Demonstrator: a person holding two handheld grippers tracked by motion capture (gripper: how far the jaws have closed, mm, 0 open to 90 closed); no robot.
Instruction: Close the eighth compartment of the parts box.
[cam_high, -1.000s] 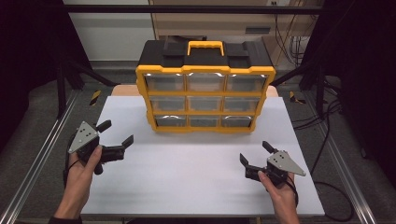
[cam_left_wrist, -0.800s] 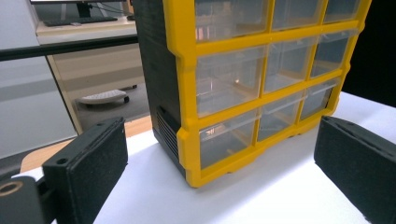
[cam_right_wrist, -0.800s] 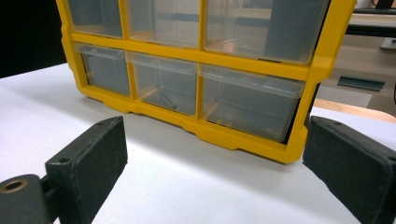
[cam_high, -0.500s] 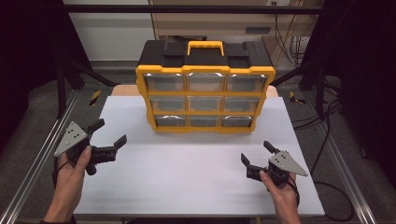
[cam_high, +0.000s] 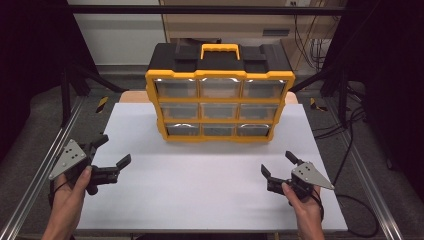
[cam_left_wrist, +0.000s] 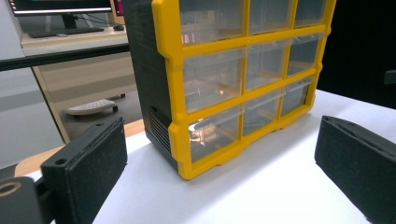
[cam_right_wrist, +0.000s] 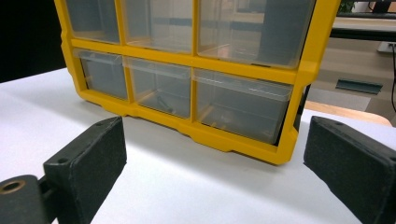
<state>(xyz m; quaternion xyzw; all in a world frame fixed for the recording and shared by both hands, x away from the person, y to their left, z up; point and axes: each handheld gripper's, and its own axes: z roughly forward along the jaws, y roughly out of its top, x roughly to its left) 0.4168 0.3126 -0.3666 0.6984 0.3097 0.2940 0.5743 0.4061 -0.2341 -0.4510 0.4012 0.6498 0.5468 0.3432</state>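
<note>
A yellow and black drawer organizer (cam_high: 220, 95) with nine clear drawers and a yellow handle stands at the back middle of the white table (cam_high: 210, 185). My left gripper (cam_high: 111, 150) is held open above the table's front left, pointing toward the organizer (cam_left_wrist: 233, 79), with nothing between its jaws. At the front right my right gripper (cam_high: 279, 164) is open too and empty, facing the organizer's lower right drawers (cam_right_wrist: 187, 74). Small items lie inside the bottom left drawer (cam_left_wrist: 210, 133).
Aluminium rails (cam_high: 45, 175) run along both table sides. Black stand legs (cam_high: 75, 80) and cables (cam_high: 350, 125) sit on the floor behind and to the right. A wooden board edge (cam_high: 132, 96) shows behind the table.
My left gripper has drawn back toward the front left edge and turned a little. The right gripper has barely shifted.
</note>
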